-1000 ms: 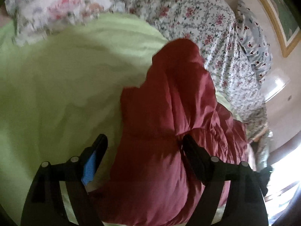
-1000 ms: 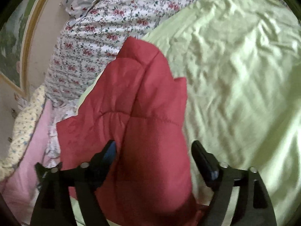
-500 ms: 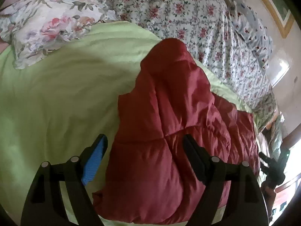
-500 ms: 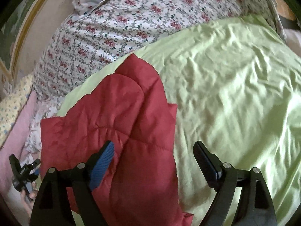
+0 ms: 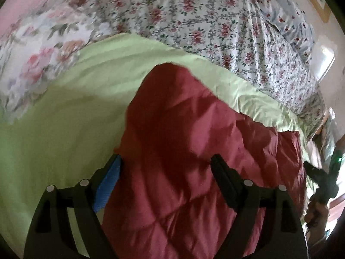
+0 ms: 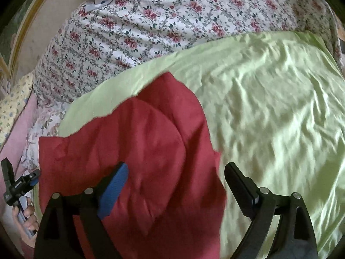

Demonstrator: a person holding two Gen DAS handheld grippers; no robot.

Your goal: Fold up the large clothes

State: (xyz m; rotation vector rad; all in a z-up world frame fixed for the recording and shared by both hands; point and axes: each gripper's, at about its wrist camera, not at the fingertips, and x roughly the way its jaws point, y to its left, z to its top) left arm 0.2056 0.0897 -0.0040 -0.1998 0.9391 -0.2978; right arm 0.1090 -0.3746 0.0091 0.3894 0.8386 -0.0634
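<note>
A red quilted padded garment (image 5: 185,151) lies folded on a light green sheet (image 5: 64,112) on a bed. It also shows in the right wrist view (image 6: 140,151). My left gripper (image 5: 166,166) is open and empty, held above the garment's near part. My right gripper (image 6: 176,172) is open and empty, above the garment's right edge where it meets the green sheet (image 6: 269,108). The garment's near end is hidden under the gripper frames.
A floral quilt (image 5: 204,21) covers the far side of the bed, with a floral pillow (image 5: 36,60) at the left. A picture frame (image 6: 23,28) hangs on the wall. The other hand-held gripper shows at each view's edge (image 5: 323,179) (image 6: 15,185).
Both grippers have drawn back and up from the garment, so more of the floral quilt and green sheet shows. Both stay open. The garment lies as before.
</note>
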